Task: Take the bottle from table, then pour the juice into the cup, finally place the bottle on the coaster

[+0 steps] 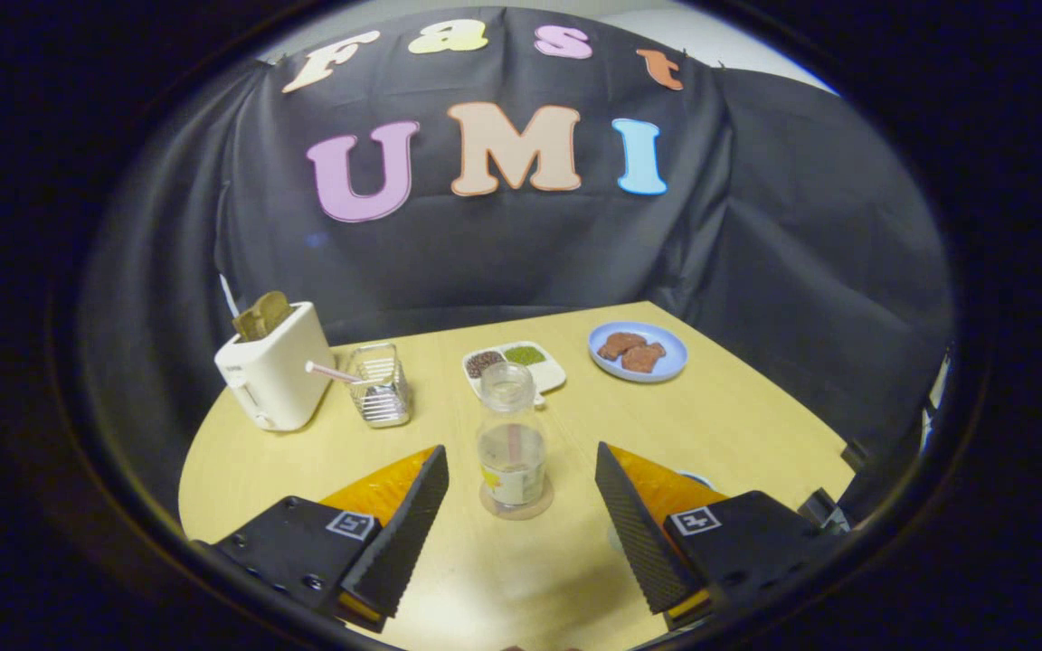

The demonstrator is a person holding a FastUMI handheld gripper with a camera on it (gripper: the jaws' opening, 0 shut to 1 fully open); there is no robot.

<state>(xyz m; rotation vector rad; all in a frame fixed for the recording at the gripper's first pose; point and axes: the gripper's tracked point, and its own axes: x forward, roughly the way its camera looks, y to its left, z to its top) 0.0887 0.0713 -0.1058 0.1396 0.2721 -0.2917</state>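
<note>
Wooden table [711, 425]; clear uncapped bottle [511, 443] upright on coaster [516, 512]; jaws apart

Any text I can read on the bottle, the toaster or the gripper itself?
Bottle label: too blurred to read.
Toaster: any mark is too small to read.
Gripper square markers: patterns, no words. Its fingers are open, with the bottle between them, untouched.
</note>
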